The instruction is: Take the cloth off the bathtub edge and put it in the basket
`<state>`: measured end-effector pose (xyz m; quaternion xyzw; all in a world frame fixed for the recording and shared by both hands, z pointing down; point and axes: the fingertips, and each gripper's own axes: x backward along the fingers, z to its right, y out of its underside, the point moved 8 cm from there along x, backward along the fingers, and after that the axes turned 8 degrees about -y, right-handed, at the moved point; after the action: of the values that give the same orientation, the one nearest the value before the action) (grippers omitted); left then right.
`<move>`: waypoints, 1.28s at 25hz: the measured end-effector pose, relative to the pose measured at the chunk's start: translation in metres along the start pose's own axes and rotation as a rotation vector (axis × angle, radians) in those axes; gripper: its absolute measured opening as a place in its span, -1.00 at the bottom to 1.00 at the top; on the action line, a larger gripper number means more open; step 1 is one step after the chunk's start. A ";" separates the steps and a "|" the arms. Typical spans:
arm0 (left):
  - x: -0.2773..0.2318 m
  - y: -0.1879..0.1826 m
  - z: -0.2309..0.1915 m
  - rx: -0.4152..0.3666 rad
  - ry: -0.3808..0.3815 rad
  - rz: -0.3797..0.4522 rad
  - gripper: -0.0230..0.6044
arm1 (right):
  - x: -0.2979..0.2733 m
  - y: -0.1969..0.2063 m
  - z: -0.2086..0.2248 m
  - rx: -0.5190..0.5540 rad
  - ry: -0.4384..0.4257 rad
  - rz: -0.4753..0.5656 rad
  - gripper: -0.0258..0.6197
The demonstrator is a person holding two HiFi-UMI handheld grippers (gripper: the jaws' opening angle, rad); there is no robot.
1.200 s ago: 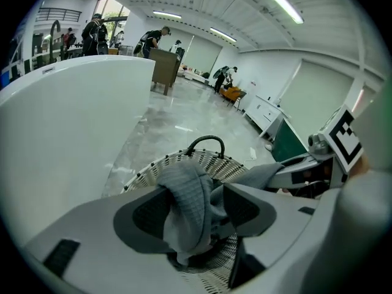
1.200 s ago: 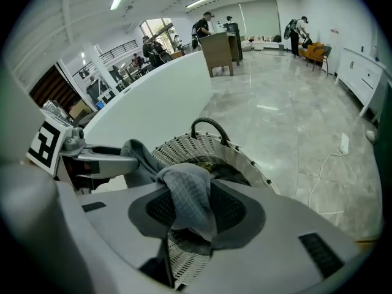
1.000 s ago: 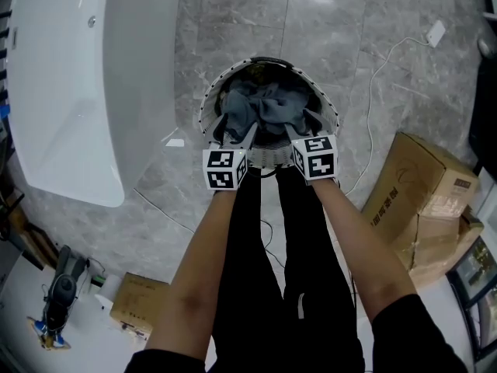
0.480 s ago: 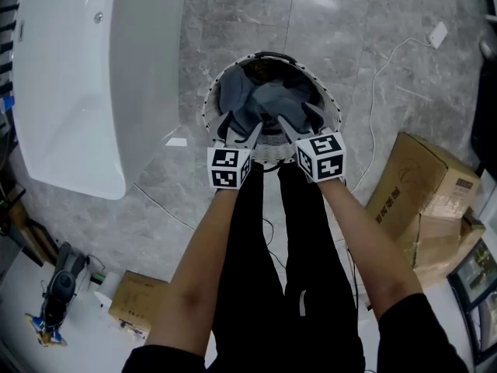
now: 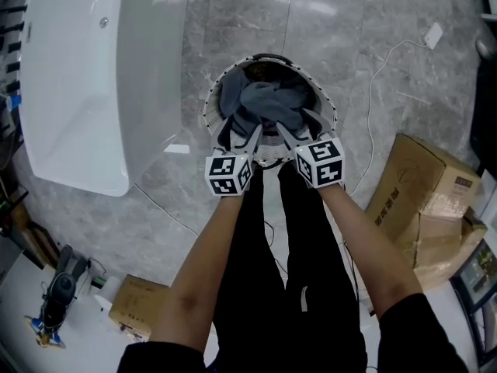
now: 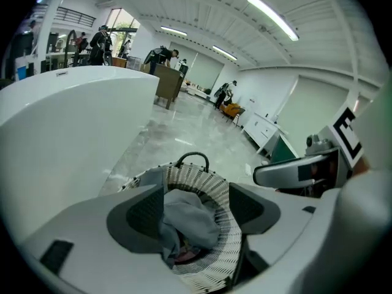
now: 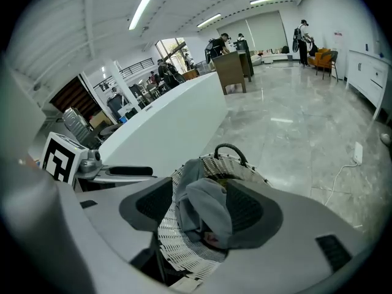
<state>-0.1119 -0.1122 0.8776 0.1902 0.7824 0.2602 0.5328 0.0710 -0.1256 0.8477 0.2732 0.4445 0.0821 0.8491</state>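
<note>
Grey floor [image 5: 233, 22]: one basket [image 5: 208, 109], one cloth [image 5: 268, 103].

Site: a large open indoor hall, of the workspace or showroom type, not a home bathroom.

Evidence, head view:
- A freestanding white bathtub [image 5: 78, 84] stands at the left, out in the open on a polished grey stone floor [image 5: 233, 22].
- Cardboard boxes [image 5: 423, 200] are stacked at the near right, with a smaller box [image 5: 136, 305] at the near left.
- A loose white cable [image 5: 370, 99] trails across the floor on the right.

Evidence, gripper views:
- Long ceiling strip lights [image 7: 141, 10] run overhead.
- A brown counter [image 7: 233, 69] stands far off, with several people [image 7: 303, 32] standing about.
- White cabinets [image 7: 367, 69] line the right wall.
- An orange chair [image 7: 321, 57] sits at the far end.
</note>
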 end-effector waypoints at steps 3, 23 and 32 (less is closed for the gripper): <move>0.022 -0.024 0.014 0.057 0.005 0.076 0.11 | 0.020 -0.016 -0.011 0.020 -0.003 0.030 -0.11; 0.267 -0.266 0.151 0.161 0.152 0.415 0.11 | 0.333 -0.191 -0.155 0.119 0.061 0.469 -0.10; 0.384 -0.339 0.188 0.072 0.317 0.592 0.08 | 0.413 -0.234 -0.232 0.188 0.031 0.559 -0.11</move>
<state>-0.0817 -0.1217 0.3326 0.3849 0.7751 0.4022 0.2989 0.1056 -0.0731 0.3229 0.4611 0.3708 0.2756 0.7576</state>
